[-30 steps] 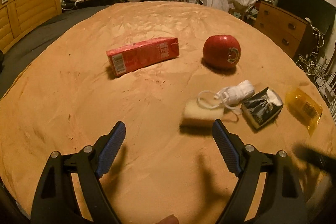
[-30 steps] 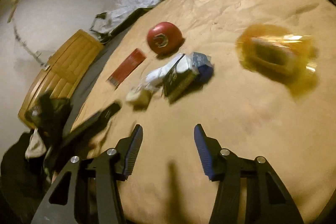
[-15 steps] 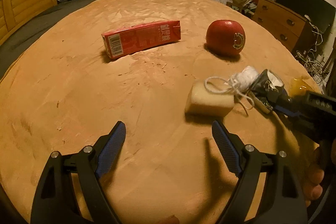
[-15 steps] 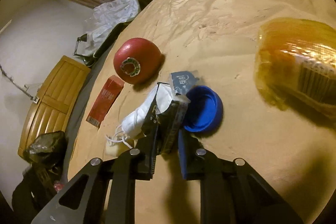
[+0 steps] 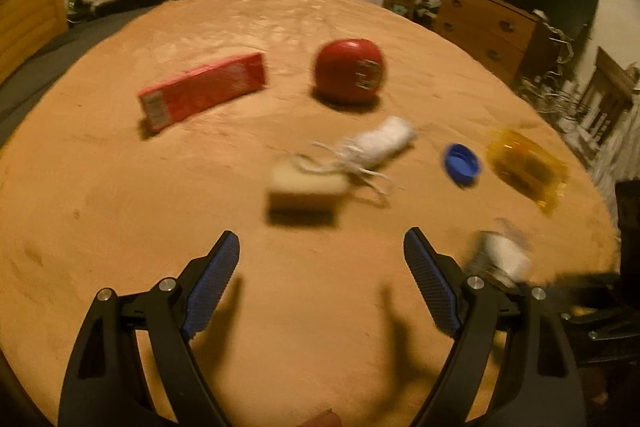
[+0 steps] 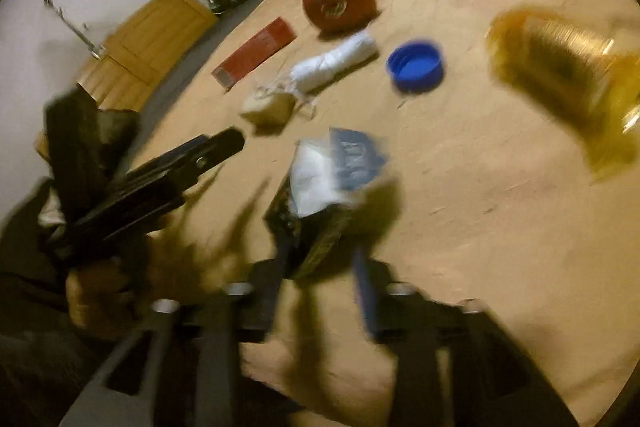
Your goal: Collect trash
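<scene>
Two right gripper (image 6: 320, 267) jaws opening, crumpled wrapper (image 6: 320, 195) between them

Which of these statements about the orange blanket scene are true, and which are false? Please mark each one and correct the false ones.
1. The blue cap lies open side up. True.
2. The left gripper holds the sponge. False: its jaws stand open and empty, short of the sponge.
3. A dark wrapper sits between the jaws of the right gripper. True; the jaws are opening.
4. The red carton stands upright. False: it lies flat.
5. The red ball lies on the floor. False: it rests on the blanket.
</scene>
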The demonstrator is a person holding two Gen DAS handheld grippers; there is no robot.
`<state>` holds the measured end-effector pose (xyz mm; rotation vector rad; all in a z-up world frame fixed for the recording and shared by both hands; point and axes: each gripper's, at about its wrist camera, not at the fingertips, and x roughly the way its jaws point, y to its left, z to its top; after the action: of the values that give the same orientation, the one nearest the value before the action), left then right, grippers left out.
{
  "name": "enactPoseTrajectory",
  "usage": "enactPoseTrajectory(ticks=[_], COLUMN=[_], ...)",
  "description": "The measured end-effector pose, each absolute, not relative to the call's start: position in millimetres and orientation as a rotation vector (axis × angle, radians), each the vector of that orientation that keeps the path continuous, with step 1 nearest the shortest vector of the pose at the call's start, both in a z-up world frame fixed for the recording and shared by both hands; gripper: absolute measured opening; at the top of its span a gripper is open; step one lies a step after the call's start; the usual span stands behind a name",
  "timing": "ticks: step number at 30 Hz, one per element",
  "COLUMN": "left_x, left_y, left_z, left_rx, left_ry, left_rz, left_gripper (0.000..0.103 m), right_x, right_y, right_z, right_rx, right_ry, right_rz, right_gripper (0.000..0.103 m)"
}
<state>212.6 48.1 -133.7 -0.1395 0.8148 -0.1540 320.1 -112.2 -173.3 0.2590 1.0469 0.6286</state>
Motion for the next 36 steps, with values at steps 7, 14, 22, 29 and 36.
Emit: enactPoseTrajectory(ticks=[7, 14, 22, 29, 36], left_x=[205.7, 227.1, 224.7, 211.6, 210.9], left_y=[-3.4, -42.0, -17.8, 26.1, 32.8], left_z=[-138.0, -164.8, -165.0, -167.4, -168.8], left_rx=[-0.061, 0.028, 0.009, -0.080, -0.098], left_ry=[0.860, 0.909, 0.887, 0.871, 0.845], left_rz=[-0.416, -0.429, -0.338, -0.224, -0.188], left_gripper=[0.086, 0.080, 0.043, 0.042, 0.042], right_x=[307.8, 314.7, 327.9, 348.8, 387.9], right_y=[-161.7, -171.2, -133.9, -109.2, -89.9], right_z=[-154.3, -160.7, -158.3, -160.2, -162.8], right_rx=[0.326, 0.347, 0.218, 0.112, -0.002], right_ry=[0.929, 0.916, 0.886, 0.842, 0.812], right_rz=[0.509, 0.471, 0.490, 0.420, 0.313], right_gripper=[0.066, 0.066, 0.066, 0.066, 0.065])
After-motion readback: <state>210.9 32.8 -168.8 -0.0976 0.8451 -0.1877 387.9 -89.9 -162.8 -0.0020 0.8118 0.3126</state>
